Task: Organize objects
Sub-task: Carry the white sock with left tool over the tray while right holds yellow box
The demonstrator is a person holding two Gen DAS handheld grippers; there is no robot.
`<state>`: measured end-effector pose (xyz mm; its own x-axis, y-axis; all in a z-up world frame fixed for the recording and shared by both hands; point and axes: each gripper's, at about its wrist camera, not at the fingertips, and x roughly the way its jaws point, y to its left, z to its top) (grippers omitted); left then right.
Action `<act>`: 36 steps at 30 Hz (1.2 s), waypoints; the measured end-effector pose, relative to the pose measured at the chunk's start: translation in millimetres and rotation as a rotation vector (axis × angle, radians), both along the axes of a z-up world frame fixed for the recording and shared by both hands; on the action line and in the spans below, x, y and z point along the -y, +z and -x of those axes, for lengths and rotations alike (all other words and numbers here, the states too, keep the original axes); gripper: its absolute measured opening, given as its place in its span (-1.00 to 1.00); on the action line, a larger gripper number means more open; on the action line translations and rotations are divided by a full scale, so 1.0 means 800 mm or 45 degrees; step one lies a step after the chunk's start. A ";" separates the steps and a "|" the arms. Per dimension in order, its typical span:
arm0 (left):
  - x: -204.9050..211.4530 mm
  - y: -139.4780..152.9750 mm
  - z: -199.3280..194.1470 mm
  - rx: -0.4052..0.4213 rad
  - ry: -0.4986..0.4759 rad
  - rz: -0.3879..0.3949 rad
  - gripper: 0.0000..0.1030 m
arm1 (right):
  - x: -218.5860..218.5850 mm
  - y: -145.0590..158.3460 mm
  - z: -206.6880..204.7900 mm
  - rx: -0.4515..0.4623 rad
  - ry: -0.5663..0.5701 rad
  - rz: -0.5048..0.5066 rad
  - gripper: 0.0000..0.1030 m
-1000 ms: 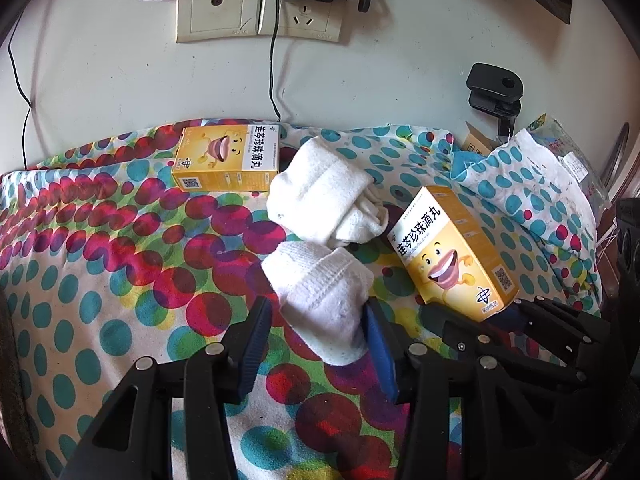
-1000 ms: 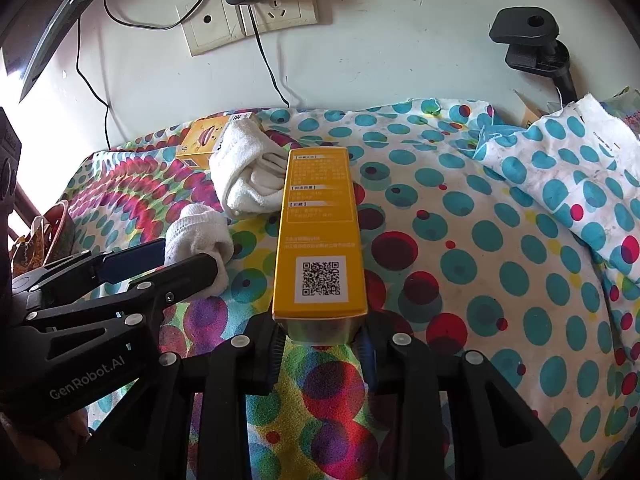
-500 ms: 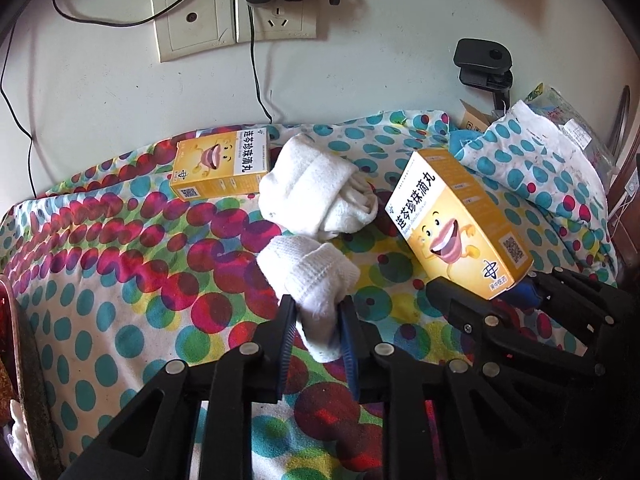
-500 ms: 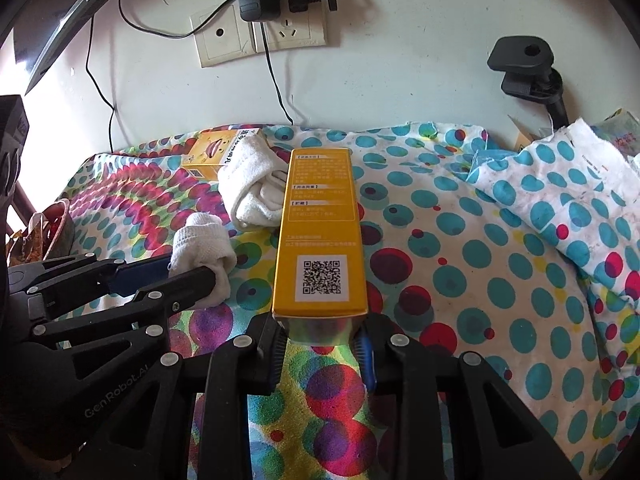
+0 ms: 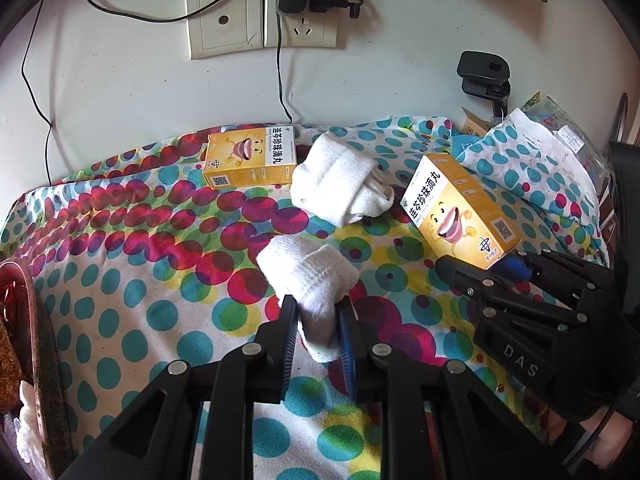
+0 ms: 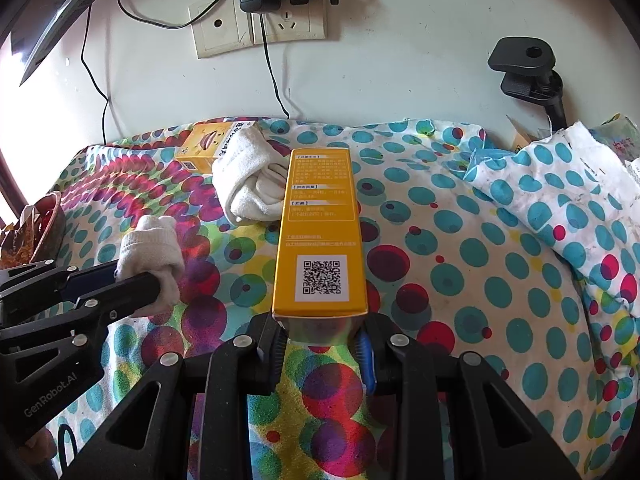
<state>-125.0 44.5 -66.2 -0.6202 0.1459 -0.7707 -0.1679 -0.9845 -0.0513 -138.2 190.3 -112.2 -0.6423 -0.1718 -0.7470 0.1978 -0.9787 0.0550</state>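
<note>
We're over a bed spread with one big dotted sheet (image 5: 120, 264), soft cotton printed all over with round teal, red and yellow spots, rumpled into a fold at the far right. Behind it runs a smooth white wall (image 5: 400, 60) carrying two square plastic plates: a blank one and a socket (image 5: 306, 26) with a black charger plugged in.

We count two yellow boxes, both glossy rectangular card with a laughing cartoon face. One box (image 5: 250, 157) lies flat by the wall. The other box (image 6: 320, 236) is in our right tongs (image 6: 322, 350), pads pressed on its near end, its long side with the square code facing up.

We count two white socks, both ribbed knit. The bigger rolled sock (image 5: 340, 184) sits between the two boxes, just beside the flat one. The smaller sock (image 5: 312, 280) is a loose bundle, pinched at its lower end in our left tongs (image 5: 318, 334), which have just been closing and now sit narrow on the fabric, the sock's top bulging above the pads.

One black clamp (image 5: 484, 76) sticks up at the far right.
</note>
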 end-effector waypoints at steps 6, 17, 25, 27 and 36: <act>0.018 0.008 -0.013 -0.016 0.018 -0.016 -0.62 | 0.000 -0.001 0.002 0.012 -0.004 -0.008 -0.45; 0.056 0.026 -0.057 -0.063 0.035 0.010 -0.62 | 0.007 -0.003 0.003 0.025 -0.002 -0.054 -0.44; 0.094 0.050 -0.092 -0.108 0.076 0.069 -0.62 | 0.011 -0.005 0.004 0.033 -0.001 -0.085 -0.44; 0.110 0.056 -0.100 -0.107 0.096 0.055 -0.62 | 0.013 -0.006 0.005 0.039 -0.001 -0.094 -0.44; 0.168 0.087 -0.129 -0.143 0.214 0.024 -0.62 | 0.019 -0.007 0.006 0.039 0.005 -0.131 -0.44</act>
<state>-22.2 -90.2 3.3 -0.7166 0.0193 -0.6972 -0.0050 -0.9997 -0.0225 -142.7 175.1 -117.7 -0.6183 -0.0954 -0.7801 0.2015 -0.9787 -0.0400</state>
